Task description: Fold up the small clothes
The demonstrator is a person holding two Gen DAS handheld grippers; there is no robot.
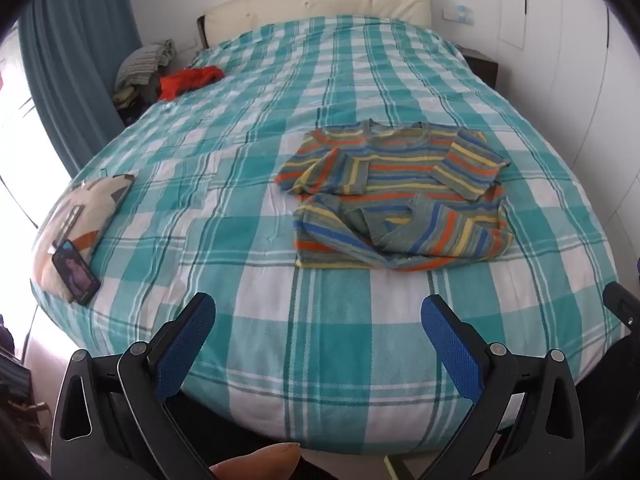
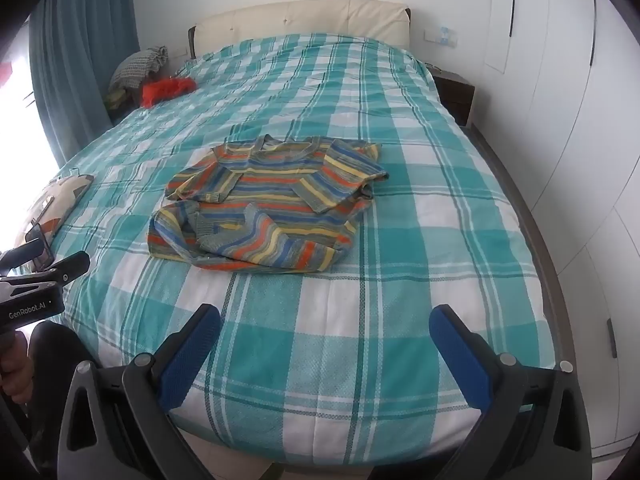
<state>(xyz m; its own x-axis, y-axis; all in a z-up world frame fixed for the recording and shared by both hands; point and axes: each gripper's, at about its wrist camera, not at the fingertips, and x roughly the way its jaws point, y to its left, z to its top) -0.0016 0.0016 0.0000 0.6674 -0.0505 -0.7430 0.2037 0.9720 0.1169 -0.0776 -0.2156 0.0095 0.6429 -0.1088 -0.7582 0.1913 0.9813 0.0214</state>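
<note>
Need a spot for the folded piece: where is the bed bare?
Bare: bedspread between striped sweater and foot edge, and beyond it toward the headboard. Crowded: left edge, with phone on cushion and red garment.

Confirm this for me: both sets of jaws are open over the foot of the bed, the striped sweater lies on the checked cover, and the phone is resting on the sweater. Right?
Not quite. The phone rests on the patterned cushion at the bed's left edge, apart from the striped sweater, as the left wrist view shows. The rest holds: the left gripper and right gripper have open jaws, and the sweater lies on the checked cover.
</note>
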